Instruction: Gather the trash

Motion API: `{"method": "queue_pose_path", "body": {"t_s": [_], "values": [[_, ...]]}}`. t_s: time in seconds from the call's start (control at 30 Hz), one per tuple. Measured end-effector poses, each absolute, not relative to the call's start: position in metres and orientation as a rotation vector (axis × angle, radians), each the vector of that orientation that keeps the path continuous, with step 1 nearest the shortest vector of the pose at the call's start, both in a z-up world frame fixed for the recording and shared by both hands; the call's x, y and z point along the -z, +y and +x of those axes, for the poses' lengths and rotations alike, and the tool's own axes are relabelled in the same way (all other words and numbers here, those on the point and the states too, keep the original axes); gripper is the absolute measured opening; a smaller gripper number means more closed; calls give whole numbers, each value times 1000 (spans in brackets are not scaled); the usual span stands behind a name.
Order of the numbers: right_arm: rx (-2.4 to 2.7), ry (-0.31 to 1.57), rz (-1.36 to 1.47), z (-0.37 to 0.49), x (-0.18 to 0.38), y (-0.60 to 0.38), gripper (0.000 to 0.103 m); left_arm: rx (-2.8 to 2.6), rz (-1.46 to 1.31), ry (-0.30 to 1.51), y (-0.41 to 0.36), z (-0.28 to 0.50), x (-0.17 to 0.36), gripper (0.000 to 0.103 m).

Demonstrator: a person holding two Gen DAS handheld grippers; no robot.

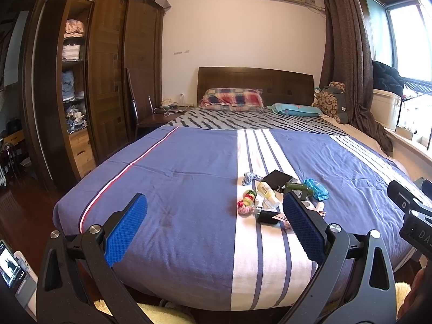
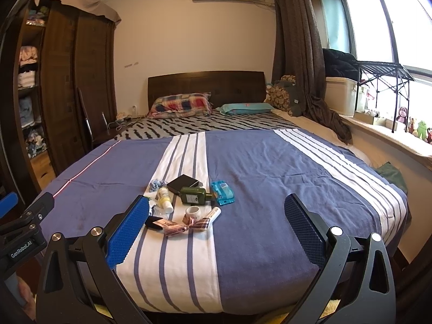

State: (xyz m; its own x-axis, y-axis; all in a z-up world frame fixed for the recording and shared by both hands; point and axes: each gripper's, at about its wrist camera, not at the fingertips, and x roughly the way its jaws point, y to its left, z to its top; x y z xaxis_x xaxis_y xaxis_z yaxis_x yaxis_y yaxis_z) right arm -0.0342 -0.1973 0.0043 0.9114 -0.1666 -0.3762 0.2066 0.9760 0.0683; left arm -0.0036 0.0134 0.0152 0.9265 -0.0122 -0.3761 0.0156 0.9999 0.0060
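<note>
plush toys (image 2: 417, 129) right view only

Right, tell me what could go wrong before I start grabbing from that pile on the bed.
The items lie packed together: closing on the green bottle may nudge the yellow bottle or black box. The ribbon lies flat on soft bedding, so a claw may pinch fabric instead.

Matt cloth bedspread (image 2: 270, 178), glossy green plastic bottle (image 2: 195, 195), dark wooden headboard (image 2: 205, 83).
</note>
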Motion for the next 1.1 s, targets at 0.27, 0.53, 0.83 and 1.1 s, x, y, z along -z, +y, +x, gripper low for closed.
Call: {"method": "queue_pose_path", "body": {"t_s": [0.27, 0.53, 0.83, 1.1], "values": [[191, 381, 109, -31, -2, -196, 100, 11, 8, 387, 13, -2, -13, 95], [192, 385, 111, -29, -1, -199, 100, 10, 9, 393, 11, 1, -9, 95], [199, 376, 127, -28, -4, -204, 100, 12, 2, 391, 14, 7, -15, 95], [184, 364, 156, -27, 5, -212, 100, 33, -5, 412, 14, 14, -7, 95]]}}
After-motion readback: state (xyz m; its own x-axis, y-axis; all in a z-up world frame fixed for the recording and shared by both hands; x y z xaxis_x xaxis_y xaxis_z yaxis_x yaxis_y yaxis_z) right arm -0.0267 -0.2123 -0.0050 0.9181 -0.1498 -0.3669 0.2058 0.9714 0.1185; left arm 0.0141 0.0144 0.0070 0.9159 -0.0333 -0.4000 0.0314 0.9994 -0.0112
